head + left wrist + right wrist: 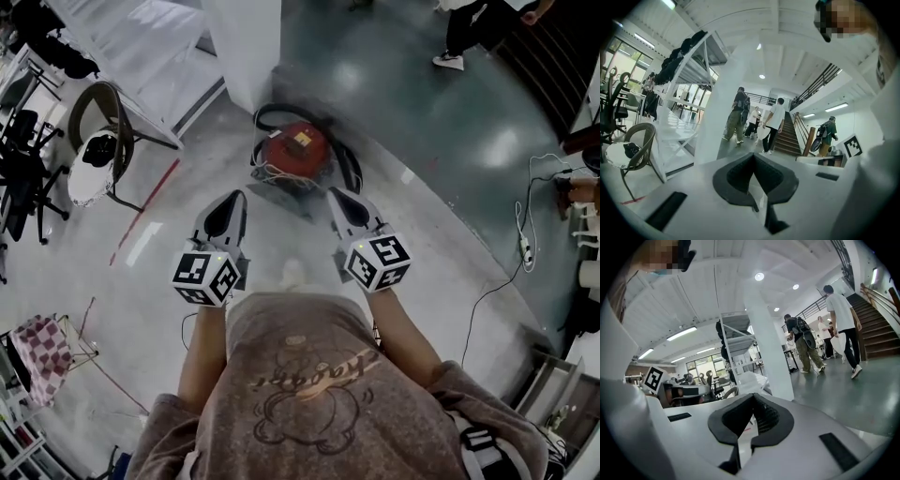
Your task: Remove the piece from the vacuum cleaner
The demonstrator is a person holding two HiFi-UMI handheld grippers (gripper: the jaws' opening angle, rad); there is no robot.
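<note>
The left hand-held gripper and right hand-held gripper pointed toward a red vacuum cleaner on the floor.

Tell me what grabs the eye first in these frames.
A red vacuum cleaner with a black hose sits on the glossy floor, straight ahead in the head view. The left gripper and right gripper point toward it without touching it, both shut and empty. In the left gripper view, people walk near a staircase.
</note>
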